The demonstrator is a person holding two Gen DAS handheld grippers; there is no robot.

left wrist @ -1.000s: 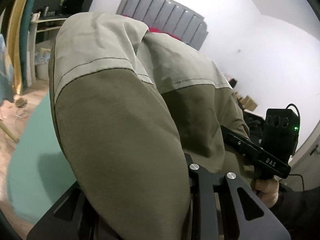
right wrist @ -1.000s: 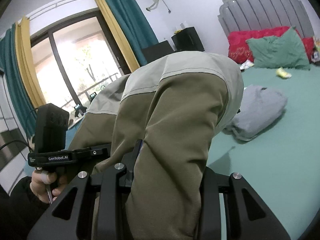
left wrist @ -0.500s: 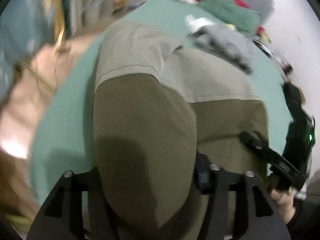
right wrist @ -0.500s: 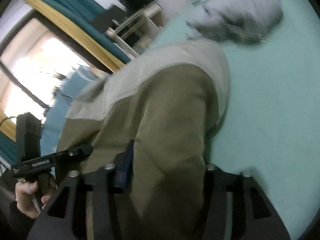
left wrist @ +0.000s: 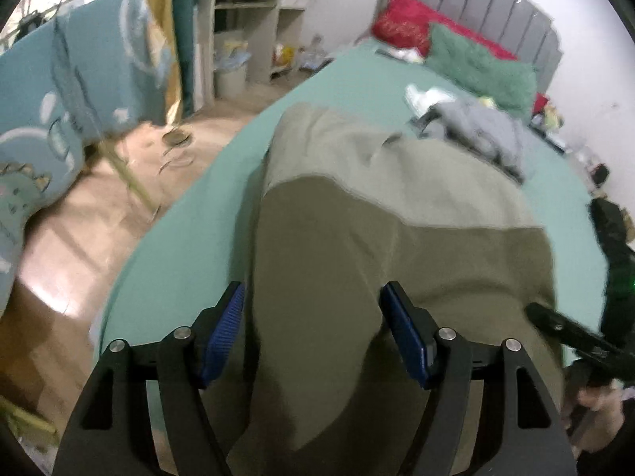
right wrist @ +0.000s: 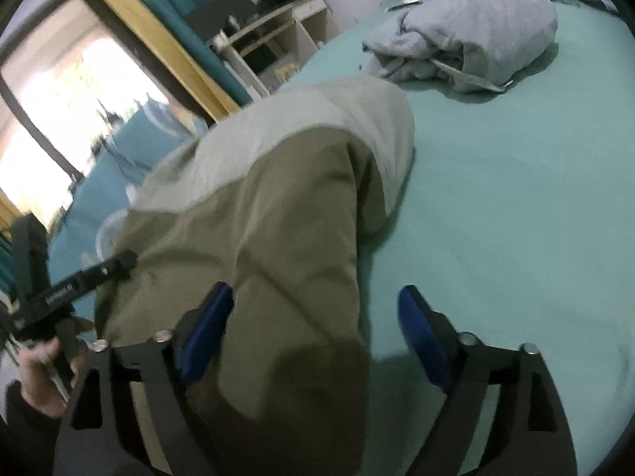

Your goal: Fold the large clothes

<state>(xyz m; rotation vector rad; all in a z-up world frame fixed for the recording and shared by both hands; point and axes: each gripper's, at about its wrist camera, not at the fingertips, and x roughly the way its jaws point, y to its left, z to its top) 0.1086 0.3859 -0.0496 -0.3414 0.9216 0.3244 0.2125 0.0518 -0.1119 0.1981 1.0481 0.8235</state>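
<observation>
**Olive garment lay on the bed, both grippers let go**

Nearest my cameras, the left gripper (left wrist: 313, 333) stood with its jaws spread; they had just been opening, and the olive garment (left wrist: 357, 246) ran up between the blue pads (left wrist: 222, 337), which did not appear to press it. The right gripper (right wrist: 313, 329) had likewise just been opening, its jaws wide, the cloth beside one pad and clear of the other.

The garment lay on the green bed sheet (right wrist: 516, 206), its long axis running from my grippers away toward the headboard (left wrist: 476, 12). The near part was dark olive, the far end a paler grey-green band, split by a stitched seam. It was folded double, bulging, not flat.

Farther off sat a crumpled grey garment (right wrist: 472, 31), then a green pillow (left wrist: 480, 67) and a red one (left wrist: 401, 27).
</observation>
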